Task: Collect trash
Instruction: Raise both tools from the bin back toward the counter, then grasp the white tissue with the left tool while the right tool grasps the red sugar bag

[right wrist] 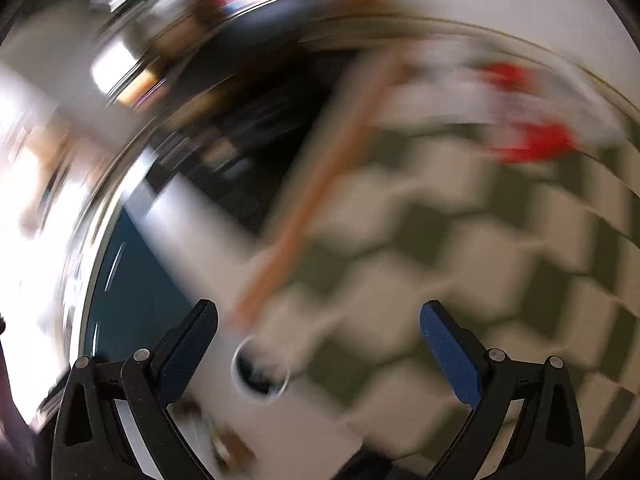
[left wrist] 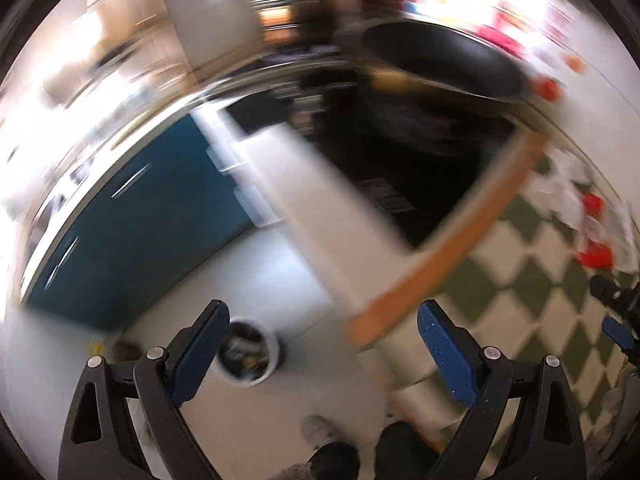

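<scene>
1. The left gripper [left wrist: 322, 344] has its jaws spread wide with nothing between the blue pads [left wrist: 448, 354]; through the gap the floor [left wrist: 260, 280] shows far below.
2. The right gripper [right wrist: 320, 354] is likewise parted wide and empty; its tip also shows at the right edge of the left wrist view.
3. A white trash bin [left wrist: 248, 354] stands upright on the floor, mouth facing up, off the near-left corner of the table [left wrist: 532, 292]; dark mixed litter lies inside it (pieces too smeared to name).
4. The table carries a green-and-cream checked cloth, and a wooden edge strip [left wrist: 448, 264] runs along its left side towards the far end.
5. The trash to be collected, a crumpled white-and-red wrapper [left wrist: 588, 220], lies on the cloth near the table's far right edge, beside that rim rather than hanging over it as far as can be told.
6. Its long axis seems to run roughly along that far right edge, but both views are heavily motion-blurred, so which end points where cannot be told.
7. A black frying pan [left wrist: 444, 62] sits beyond the table's far-left corner, next to a dark stovetop.
8. A teal cabinet front [left wrist: 132, 220] stands to the left across the floor.
</scene>
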The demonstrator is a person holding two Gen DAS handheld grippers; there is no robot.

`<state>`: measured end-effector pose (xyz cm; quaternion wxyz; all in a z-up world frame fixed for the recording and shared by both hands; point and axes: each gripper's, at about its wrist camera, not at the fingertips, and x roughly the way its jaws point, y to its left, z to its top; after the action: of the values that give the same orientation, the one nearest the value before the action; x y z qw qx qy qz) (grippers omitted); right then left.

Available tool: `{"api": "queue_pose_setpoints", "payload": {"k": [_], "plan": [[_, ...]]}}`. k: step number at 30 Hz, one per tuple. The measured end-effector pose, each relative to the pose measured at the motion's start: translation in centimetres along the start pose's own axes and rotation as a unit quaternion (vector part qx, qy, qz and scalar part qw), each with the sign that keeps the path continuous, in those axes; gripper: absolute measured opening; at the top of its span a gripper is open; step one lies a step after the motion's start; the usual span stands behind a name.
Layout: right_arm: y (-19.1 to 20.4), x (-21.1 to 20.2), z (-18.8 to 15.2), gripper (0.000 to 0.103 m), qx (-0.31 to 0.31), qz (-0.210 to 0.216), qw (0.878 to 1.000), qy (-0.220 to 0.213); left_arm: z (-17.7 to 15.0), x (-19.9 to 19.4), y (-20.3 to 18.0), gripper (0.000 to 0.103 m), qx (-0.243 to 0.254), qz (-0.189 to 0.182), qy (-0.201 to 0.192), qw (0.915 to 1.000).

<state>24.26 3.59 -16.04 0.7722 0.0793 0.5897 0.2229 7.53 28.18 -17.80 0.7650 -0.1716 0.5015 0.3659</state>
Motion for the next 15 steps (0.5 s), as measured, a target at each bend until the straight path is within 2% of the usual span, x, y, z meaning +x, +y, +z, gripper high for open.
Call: {"api": "queue_pose_setpoints", "payload": {"k": [3, 6, 9, 10, 12, 15], "plan": [[-11.1, 0.0, 5.7, 0.102, 0.133, -0.007, 0.991, -0.029, 3.9, 2.4, -8.2, 0.096, 0.054, -0.025, 0.014, 0.9981], [-18.7, 1.7, 9.8, 0.102, 0.224, 0.011, 0.973, -0.051, 7.4, 6.3, -16.2, 0.096, 0.102, -0.054, 0.052, 0.9920], [-22.4, 3.9, 12.1, 0.099, 0.273, 0.046, 0.958, -0.070, 9.6, 9.3, -21.8, 0.096, 0.129, -0.072, 0.083, 0.9855], [-22.8, 4.4, 12.8, 0.092, 0.276, 0.051, 0.957, -0.074, 10.3, 10.4, -23.3, 0.096, 0.139, -0.075, 0.091, 0.9833], [-23.0, 4.5, 14.0, 0.088, 0.277, 0.055, 0.953, -0.109, 11.4, 12.1, -25.8, 0.096, 0.152, -0.087, 0.098, 0.9795], [-23.1, 5.4, 15.5, 0.079, 0.281, 0.059, 0.949, -0.130, 12.8, 14.4, -29.2, 0.096, 0.174, -0.107, 0.109, 0.9727]]}}
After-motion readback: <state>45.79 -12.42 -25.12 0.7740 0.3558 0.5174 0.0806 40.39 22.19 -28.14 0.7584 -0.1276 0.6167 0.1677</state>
